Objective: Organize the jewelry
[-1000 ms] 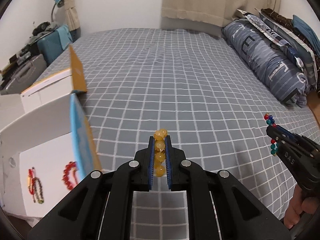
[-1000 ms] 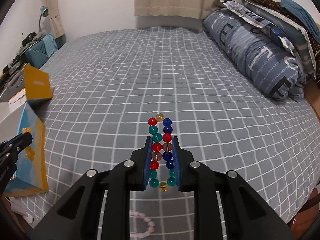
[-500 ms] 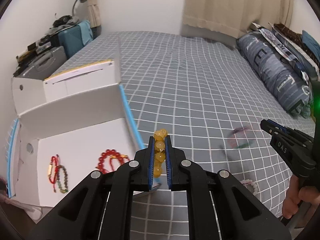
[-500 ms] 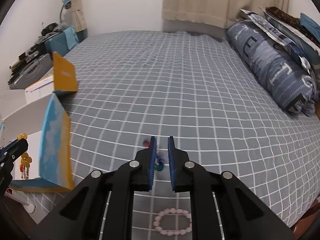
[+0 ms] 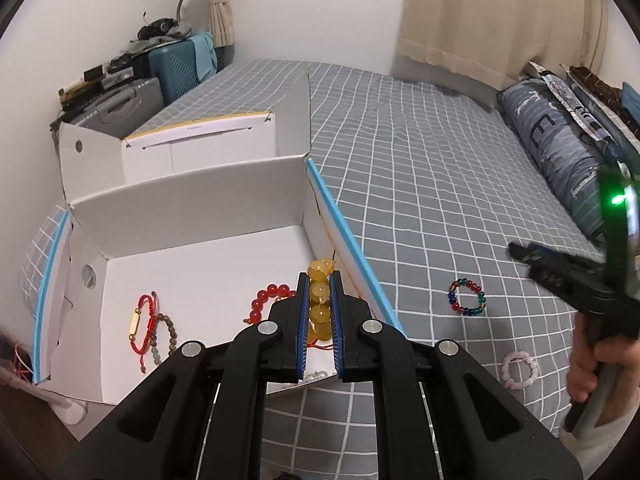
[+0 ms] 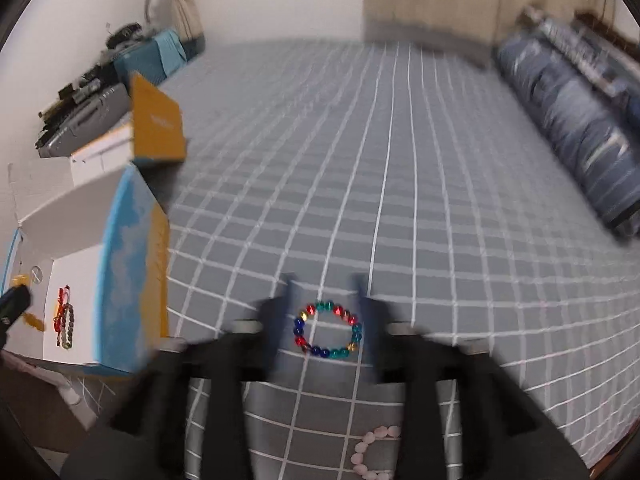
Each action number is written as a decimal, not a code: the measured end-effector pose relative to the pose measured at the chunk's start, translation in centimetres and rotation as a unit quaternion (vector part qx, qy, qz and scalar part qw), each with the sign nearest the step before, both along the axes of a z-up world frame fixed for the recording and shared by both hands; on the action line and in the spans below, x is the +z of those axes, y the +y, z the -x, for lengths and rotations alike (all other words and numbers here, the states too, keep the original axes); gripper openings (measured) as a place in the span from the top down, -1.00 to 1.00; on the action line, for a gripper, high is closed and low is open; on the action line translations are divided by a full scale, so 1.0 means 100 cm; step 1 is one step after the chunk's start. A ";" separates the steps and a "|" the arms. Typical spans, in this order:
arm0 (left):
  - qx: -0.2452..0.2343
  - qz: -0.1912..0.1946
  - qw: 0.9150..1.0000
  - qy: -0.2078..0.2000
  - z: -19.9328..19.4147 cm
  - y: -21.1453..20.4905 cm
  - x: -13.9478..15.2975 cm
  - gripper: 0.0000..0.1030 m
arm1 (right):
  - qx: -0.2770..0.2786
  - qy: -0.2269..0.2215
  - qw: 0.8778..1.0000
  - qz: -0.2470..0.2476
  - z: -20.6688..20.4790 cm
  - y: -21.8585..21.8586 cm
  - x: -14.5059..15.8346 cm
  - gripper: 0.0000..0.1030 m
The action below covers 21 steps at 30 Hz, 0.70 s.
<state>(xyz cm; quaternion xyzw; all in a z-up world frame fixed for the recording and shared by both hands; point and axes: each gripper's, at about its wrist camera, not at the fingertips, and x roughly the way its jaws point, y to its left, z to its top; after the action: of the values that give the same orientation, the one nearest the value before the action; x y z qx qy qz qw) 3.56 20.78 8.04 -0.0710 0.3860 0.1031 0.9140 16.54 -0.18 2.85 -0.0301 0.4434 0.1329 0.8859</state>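
Observation:
My left gripper (image 5: 319, 280) is shut on a yellow bead bracelet (image 5: 320, 304) and holds it over the near right corner of an open white box (image 5: 192, 208). In the box lie a red bead bracelet (image 5: 266, 300), a red cord bracelet (image 5: 142, 324) and a dark bead bracelet (image 5: 166, 338). My right gripper (image 6: 325, 292) is open, its jaws wide apart and blurred. A multicolour bead bracelet (image 6: 327, 329) lies flat on the bedspread between them; it also shows in the left wrist view (image 5: 466, 297). A pink bead bracelet (image 5: 520, 370) lies nearer me.
The grey checked bedspread (image 5: 420, 168) stretches away. The box has blue and yellow outer walls (image 6: 132, 280) and an open lid (image 5: 200, 136). Pillows (image 5: 560, 144) lie along the right. Suitcases (image 5: 176, 68) and clutter stand beyond the box at the left.
My right gripper opened and the multicolour bracelet dropped onto the bedspread. My left gripper swung left with the yellow bracelet until it was over the open box.

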 end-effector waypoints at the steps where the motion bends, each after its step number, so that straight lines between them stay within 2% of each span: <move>1: 0.001 0.000 1.000 0.000 -0.001 0.000 0.000 0.82 | -0.001 0.012 1.000 0.001 -0.006 -0.002 -0.010 0.13; 5: -0.002 0.001 1.000 0.000 -0.005 0.000 -0.002 0.82 | -0.001 0.070 0.997 0.021 -0.030 -0.008 -0.051 0.13; 8: -0.004 0.001 1.000 0.003 -0.009 -0.003 -0.003 0.82 | 0.007 0.092 0.995 0.030 -0.035 -0.007 -0.068 0.13; 11: -0.005 0.000 1.000 0.004 -0.010 -0.005 -0.004 0.82 | 0.009 0.121 0.992 0.038 -0.041 -0.005 -0.088 0.23; 13: -0.006 -0.001 1.000 0.002 -0.010 -0.006 -0.004 0.82 | -0.001 0.145 0.988 0.055 -0.047 -0.006 -0.104 0.49; 15: -0.007 -0.002 1.000 0.002 -0.010 -0.004 -0.004 0.82 | -0.006 0.151 0.987 0.056 -0.048 -0.006 -0.111 0.82; 21: -0.013 0.005 1.000 0.001 -0.010 0.001 -0.004 0.82 | -0.015 0.146 0.989 0.021 -0.044 -0.011 -0.093 0.83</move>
<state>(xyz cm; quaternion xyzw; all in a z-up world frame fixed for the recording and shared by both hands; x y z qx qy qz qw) 4.60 20.87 7.60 -0.0705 0.3880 0.0890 0.9146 20.94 -1.32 -6.49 -0.0229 0.5709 0.1133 0.8128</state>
